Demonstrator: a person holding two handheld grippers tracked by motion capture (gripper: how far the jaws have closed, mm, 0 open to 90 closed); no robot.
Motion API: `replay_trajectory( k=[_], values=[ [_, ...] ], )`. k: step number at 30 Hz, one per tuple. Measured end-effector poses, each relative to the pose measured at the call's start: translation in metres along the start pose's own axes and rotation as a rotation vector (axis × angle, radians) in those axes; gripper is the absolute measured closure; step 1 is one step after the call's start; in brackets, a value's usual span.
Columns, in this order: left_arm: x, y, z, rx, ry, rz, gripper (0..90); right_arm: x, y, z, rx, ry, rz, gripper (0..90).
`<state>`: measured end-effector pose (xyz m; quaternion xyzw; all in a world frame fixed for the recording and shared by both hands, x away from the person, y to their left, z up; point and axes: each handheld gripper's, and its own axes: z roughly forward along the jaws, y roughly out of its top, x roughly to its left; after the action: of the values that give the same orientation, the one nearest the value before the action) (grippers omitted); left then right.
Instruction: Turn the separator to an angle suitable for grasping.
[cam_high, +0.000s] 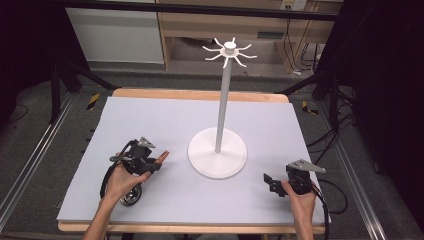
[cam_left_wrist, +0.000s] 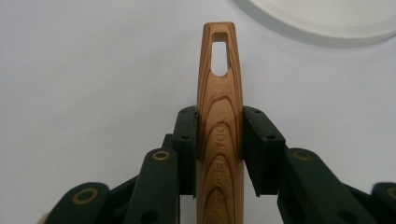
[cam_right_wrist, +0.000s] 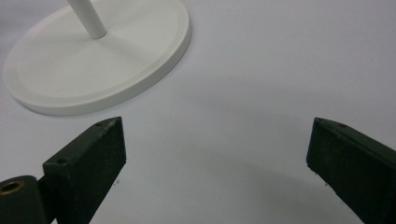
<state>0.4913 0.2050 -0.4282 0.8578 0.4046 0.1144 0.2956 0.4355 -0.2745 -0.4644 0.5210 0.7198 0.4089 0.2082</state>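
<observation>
A wooden handle (cam_left_wrist: 219, 93) with a slot near its tip points away from me, toward the white stand's base (cam_left_wrist: 327, 23). My left gripper (cam_left_wrist: 219, 116) is shut on it, one pad on each side. From above, the handle's tip (cam_high: 161, 159) sticks out of the left gripper (cam_high: 152, 164), left of the stand (cam_high: 217, 152). A round metal end (cam_high: 131, 196) shows under the left hand. My right gripper (cam_high: 268, 181) rests at the front right, open, and its own view shows the right gripper (cam_right_wrist: 215, 140) with only bare mat between its jaws.
The stand has a round base (cam_right_wrist: 98, 70), a thin upright pole (cam_high: 223, 105) and a crown of small hooks (cam_high: 230, 50) on top. A pale mat (cam_high: 165, 120) covers the wooden table. Cables trail from both grippers at the front edge.
</observation>
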Motion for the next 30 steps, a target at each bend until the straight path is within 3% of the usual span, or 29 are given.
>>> replay_trajectory(
  k=[6,10,19,25,30],
  values=[
    [0.000,-0.001,-0.012,-0.068,0.024,-0.001,67.8,0.000,-0.001,0.001,-0.003,0.002,-0.007,5.3],
    [-0.002,-0.003,-0.015,-0.083,0.022,-0.003,67.8,0.000,-0.001,0.000,-0.006,0.003,0.001,5.3],
    [-0.006,-0.003,-0.029,-0.173,0.016,-0.015,67.8,0.000,0.000,0.000,-0.014,0.003,0.004,5.3],
    [-0.011,-0.005,-0.045,-0.296,0.016,-0.032,67.8,0.001,0.000,0.000,-0.020,0.005,-0.002,5.3],
    [-0.016,-0.004,-0.053,-0.347,0.026,-0.016,67.8,0.002,0.000,0.001,-0.018,0.004,0.000,5.3]
  ],
)
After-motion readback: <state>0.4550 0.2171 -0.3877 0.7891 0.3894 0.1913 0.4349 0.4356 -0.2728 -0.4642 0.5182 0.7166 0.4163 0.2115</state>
